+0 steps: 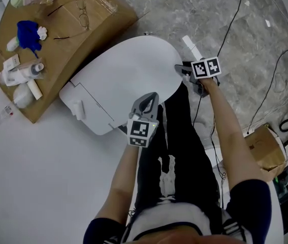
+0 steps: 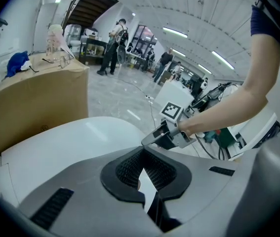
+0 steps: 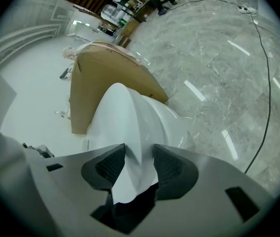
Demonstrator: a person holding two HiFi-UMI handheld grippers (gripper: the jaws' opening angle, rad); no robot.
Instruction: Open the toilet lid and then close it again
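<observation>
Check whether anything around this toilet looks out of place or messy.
Nothing looks spilled or broken, and the toilet lid looks intact. Odd: a cardboard box stands in as a side table, a small clear item lies loose beside it, and black cables trail across the floor.

One toilet lid (image 1: 128, 75). Two grippers: left gripper (image 1: 151, 97), right gripper (image 1: 179, 69). Two cardboard boxes: large box (image 1: 103, 27) beside the toilet, small box (image 1: 263, 149) at right. One pair of glasses (image 1: 84, 19). One blue cloth (image 1: 28, 33).

Grey marble floor (image 1: 220, 4) spreads behind a cardboard box (image 1: 108, 27).
</observation>
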